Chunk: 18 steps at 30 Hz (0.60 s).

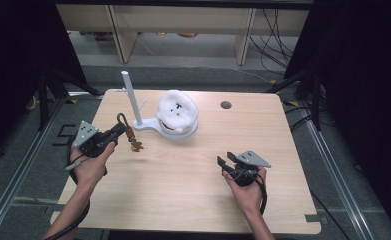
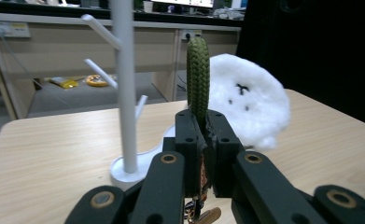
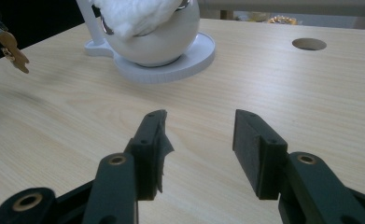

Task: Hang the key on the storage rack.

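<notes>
At the left of the high view, the left claw (image 1: 117, 131) is gripping a green braided keychain loop (image 2: 198, 77), its charm (image 1: 137, 146) dangling above the tabletop (image 1: 183, 190) beside the white stand (image 1: 131, 97). At lower right, the right claw (image 3: 199, 144) is gaping wide, holding nothing.

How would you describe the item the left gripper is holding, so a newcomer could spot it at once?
Start at the white peg stand near the table's far edge. Just to its left, the left gripper pinches a keychain. Its green braided loop and dangling brown charm set it apart from the white fluffy toy.
</notes>
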### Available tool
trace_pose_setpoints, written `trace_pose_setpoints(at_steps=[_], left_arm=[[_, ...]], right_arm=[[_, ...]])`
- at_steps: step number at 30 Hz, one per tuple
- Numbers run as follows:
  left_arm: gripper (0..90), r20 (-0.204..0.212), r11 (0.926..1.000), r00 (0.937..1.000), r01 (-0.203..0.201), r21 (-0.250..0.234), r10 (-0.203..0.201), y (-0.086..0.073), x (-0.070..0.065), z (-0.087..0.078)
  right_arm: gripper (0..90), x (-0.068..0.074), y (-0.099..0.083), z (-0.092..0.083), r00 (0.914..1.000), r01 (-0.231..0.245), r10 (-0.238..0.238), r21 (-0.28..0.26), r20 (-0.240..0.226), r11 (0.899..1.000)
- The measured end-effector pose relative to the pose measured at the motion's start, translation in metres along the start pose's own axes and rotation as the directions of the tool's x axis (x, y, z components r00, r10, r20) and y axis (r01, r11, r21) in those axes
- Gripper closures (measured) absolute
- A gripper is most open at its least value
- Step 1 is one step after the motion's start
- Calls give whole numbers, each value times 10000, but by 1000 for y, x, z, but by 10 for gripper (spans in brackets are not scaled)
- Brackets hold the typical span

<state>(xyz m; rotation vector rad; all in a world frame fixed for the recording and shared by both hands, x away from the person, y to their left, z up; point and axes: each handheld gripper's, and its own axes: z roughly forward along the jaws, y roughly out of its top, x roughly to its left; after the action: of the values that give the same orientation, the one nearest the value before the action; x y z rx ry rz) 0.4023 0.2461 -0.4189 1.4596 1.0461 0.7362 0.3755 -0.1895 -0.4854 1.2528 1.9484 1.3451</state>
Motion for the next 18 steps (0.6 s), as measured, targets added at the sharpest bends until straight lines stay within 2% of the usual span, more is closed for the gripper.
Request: trace_pose_setpoints(at_steps=[1, 2, 3, 6, 7, 8, 10, 13, 18], left_arm=[[844, -238, 10000, 9997, -43, 26, 44, 2, 5, 1], [845, -238, 10000, 9997, -43, 26, 44, 2, 5, 1], [844, -477, 9999, 9988, -135, 37, 137, 4, 10, 2], [844, -686, 9997, 9973, -253, 69, 258, 5, 15, 4], [845, -866, 9996, 9959, -272, 72, 277, 7, 19, 7], [844, -974, 9996, 9948, -277, 80, 284, 8, 21, 8], [844, -1055, 9995, 9939, -313, 98, 322, 9, 23, 10], [844, -1335, 9990, 9901, -403, 189, 424, 14, 28, 17], [844, -1633, 9988, 9856, -415, 247, 450, 19, 33, 26]], right_arm=[[550, -2, -1, 1, 9999, 25, -24, -84, 112, 10000], [548, -3, -1, 1, 10000, -5, 7, -184, 89, 9998], [548, -3, -1, 0, 9998, -38, 40, -104, 200, 9999], [546, -5, -1, 1, 9995, 50, -44, -194, 298, 9998], [547, -5, -1, 0, 9999, -65, 68, -232, 129, 9997], [547, -1, -1, -2, 9985, -522, 524, -108, 166, 9986], [547, -1, -1, -2, 9989, -435, 437, -144, 142, 9989], [546, -5, -1, 0, 9999, -63, 65, -203, 80, 9998], [546, -5, -1, -1, 9998, -179, 179, -144, -11, 9997]])
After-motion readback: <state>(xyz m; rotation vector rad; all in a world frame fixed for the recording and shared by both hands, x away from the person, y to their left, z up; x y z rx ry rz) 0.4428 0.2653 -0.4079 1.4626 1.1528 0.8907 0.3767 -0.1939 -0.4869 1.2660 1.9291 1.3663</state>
